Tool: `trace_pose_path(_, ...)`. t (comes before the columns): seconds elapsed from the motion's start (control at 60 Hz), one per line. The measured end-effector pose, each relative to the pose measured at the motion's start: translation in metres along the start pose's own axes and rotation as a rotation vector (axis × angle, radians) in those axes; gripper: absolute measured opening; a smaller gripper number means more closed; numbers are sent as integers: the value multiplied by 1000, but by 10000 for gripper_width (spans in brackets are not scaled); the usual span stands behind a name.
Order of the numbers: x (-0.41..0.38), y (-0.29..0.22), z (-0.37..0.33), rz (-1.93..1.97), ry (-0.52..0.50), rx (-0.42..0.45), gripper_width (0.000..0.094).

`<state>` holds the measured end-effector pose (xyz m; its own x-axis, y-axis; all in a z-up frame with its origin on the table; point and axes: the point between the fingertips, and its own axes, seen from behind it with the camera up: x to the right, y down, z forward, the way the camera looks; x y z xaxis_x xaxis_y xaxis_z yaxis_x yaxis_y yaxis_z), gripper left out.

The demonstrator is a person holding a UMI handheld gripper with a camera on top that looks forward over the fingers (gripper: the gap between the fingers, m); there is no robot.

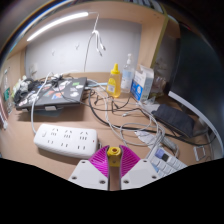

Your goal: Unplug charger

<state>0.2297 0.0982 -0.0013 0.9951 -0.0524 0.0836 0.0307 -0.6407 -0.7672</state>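
Observation:
My gripper (113, 158) is shut on a small yellow charger plug (114, 152), which sits pinched between the magenta pads (100, 163) at their tips. The plug is held above the wooden desk, just right of a white power strip (66, 140) that lies ahead and to the left of the fingers. The plug is apart from the strip's sockets. White cables (125, 120) run across the desk beyond the fingers.
A yellow bottle (114, 80), a white bottle (127, 70) and a blue-and-white box (143, 84) stand at the back. A dark flat device (181, 121) lies at the right. Cluttered electronics (48, 93) sit at the back left under a white wall.

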Motion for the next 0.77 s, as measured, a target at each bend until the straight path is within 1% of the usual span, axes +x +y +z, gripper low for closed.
trace_pose_path(0.083,-1,-2,8,-9,-2,-16,193)
trace_pose_path(0.2,-11,-2,10,-15,-39,-57,300)
trace_pose_path(0.217,-9,-2,10,-18,-32,-57,389)
trace_pose_path(0.233,-7,-3,10,-22,-25,-54,431)
trace_pose_path(0.25,-4,-4,10,-26,-12,-48,451)
trace_pose_path(0.317,11,-8,6,-57,38,-23,700)
trace_pose_path(0.333,13,-9,4,-63,44,-12,800)
trace_pose_path(0.35,15,-11,2,-67,47,0,832)
trace_pose_path(0.367,16,-12,-1,-67,46,13,842)
trace_pose_path(0.383,15,-14,-3,-64,42,26,830)
trace_pose_path(0.467,4,-20,-23,-26,-28,81,892)
trace_pose_path(0.517,-2,-21,-39,-9,-64,102,890)
trace_pose_path(0.583,-5,-21,-65,-12,-86,139,885)
trace_pose_path(0.683,-3,-20,-104,-32,-95,213,882)
trace_pose_path(0.767,13,-8,-133,-44,-69,263,886)
